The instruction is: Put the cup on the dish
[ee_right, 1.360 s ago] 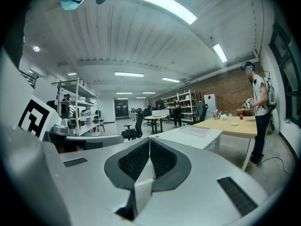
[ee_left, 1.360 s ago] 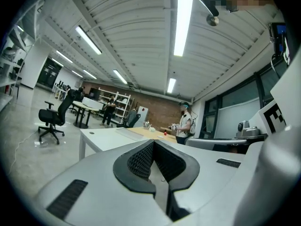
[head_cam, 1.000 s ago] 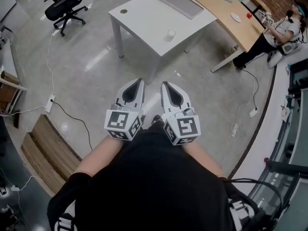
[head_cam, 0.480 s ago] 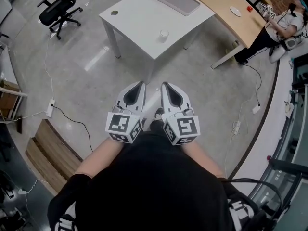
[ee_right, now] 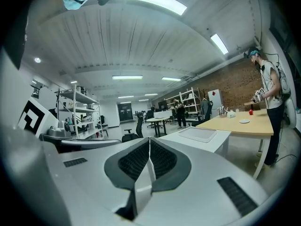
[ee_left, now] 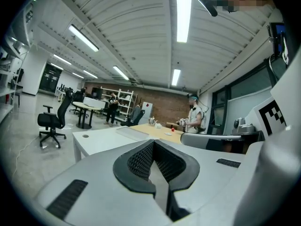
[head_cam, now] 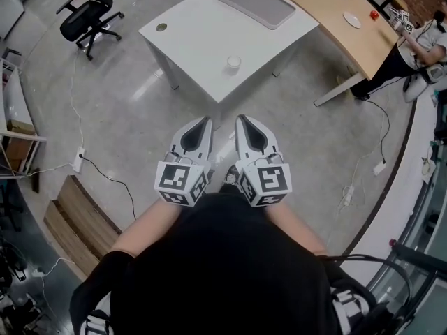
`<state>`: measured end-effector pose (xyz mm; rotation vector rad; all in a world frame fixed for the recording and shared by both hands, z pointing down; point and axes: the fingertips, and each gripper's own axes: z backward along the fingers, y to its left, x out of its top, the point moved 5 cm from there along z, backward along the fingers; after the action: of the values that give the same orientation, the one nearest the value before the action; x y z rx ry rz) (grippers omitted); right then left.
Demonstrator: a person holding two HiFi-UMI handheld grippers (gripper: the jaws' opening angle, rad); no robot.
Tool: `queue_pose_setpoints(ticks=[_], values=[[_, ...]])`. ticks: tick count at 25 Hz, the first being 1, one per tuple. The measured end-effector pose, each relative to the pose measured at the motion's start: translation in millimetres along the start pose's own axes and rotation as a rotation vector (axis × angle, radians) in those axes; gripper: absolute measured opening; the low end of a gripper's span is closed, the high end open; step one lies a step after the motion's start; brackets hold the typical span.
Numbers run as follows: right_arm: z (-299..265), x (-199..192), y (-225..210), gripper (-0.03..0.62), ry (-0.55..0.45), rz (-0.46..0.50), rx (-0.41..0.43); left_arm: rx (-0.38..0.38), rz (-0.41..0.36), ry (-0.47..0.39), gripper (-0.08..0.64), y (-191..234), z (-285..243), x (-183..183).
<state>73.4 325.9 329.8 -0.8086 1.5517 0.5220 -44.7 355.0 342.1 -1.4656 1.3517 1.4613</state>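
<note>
A small white cup [head_cam: 233, 63] stands near the front edge of a white table [head_cam: 202, 33], well ahead of both grippers. A flat grey tray [head_cam: 256, 3] lies at the table's far end. On the wooden desk [head_cam: 328, 16] behind sits a small white dish [head_cam: 352, 20]. I hold both grippers side by side in front of my body, above the floor. The left gripper [head_cam: 204, 120] is shut and empty, its pads meeting in the left gripper view [ee_left: 154, 143]. The right gripper [head_cam: 240, 120] is shut and empty too [ee_right: 149, 141].
A black office chair [head_cam: 87, 9] stands at the far left. A person [head_cam: 419, 44] is at the wooden desk's right end. A low wooden bench [head_cam: 77, 218] and a power strip with cables [head_cam: 79, 160] lie on the floor to my left. More cables trail at the right [head_cam: 380, 166].
The view has shifted: the white table and cup now sit lower and further left, so I have come nearer. Both grippers keep the same shut pose before my body.
</note>
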Motion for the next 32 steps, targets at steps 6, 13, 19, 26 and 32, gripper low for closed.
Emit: queue_pose_setpoints(ticks=[6,13,19,26,32], values=[[-16.9,0.0,-53.9,0.014,0.031,-0.025,0.007,-0.001,-0.040,0.024,0.003,-22.6,-54.4,2.5],[-31.3,10.4,-104.0,0.014,0.021,-0.037,0.053,0.046,-0.067,0.018,0.003,-42.0,-93.5,10.2],[-45.2,9.1,-115.9,0.014,0.046,-0.049,0.066,0.102,-0.066,0.026,0.003,-35.4,-98.2,12.5],[-68.2,0.7,-109.3,0.014,0.077,-0.037,0.076,0.114,-0.051,0.036,0.003,-10.8,-106.6,7.3],[-96.2,-1.1,-127.1,0.014,0.103,-0.028,0.036,0.081,-0.032,0.048,0.003,10.7,-145.8,7.8]])
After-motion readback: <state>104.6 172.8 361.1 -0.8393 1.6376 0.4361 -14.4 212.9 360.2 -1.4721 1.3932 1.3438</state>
